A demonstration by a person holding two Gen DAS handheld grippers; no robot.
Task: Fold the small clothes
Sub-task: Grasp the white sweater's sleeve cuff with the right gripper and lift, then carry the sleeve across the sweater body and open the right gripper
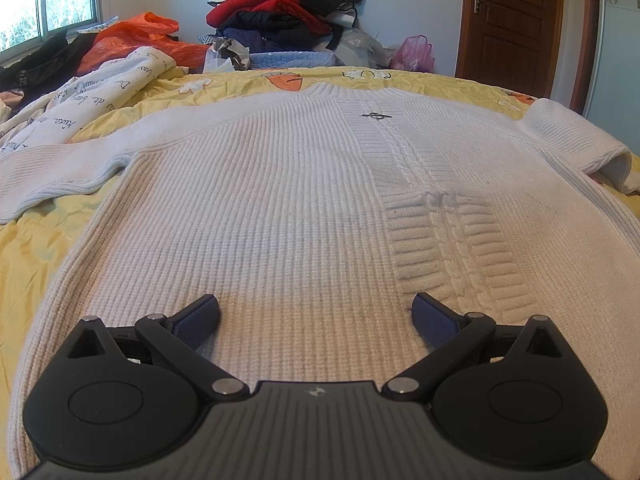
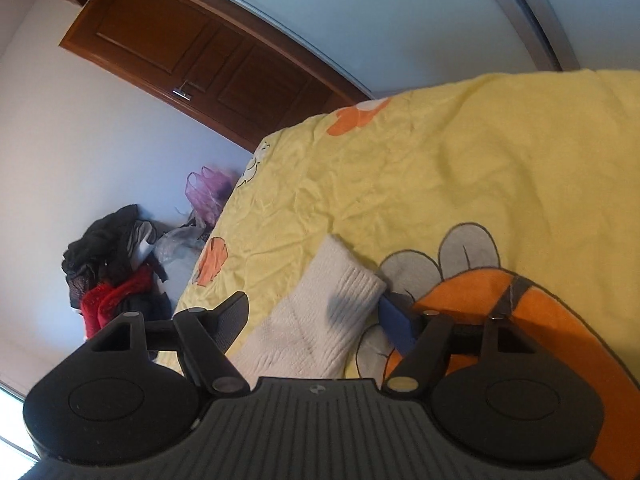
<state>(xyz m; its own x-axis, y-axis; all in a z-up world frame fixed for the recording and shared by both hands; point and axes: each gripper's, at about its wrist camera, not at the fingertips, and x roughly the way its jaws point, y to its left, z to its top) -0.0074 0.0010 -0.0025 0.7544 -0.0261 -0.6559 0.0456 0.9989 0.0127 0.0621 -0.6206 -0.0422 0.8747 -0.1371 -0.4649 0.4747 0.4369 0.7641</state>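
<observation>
The right tool (image 2: 312, 318) stands released, its fingers either side of the sweater's white sleeve cuff (image 2: 320, 320) but not pressing it. The left tool (image 1: 316, 316) is released too, hovering over the sweater (image 1: 280, 200), which lies spread face up on the yellow bed sheet (image 2: 440, 168). The step looks like the sleeve fold. To do it well, pinch the cuff squarely, lift it just clear, and lay it flat across the chest while the left tool pins the hem.
</observation>
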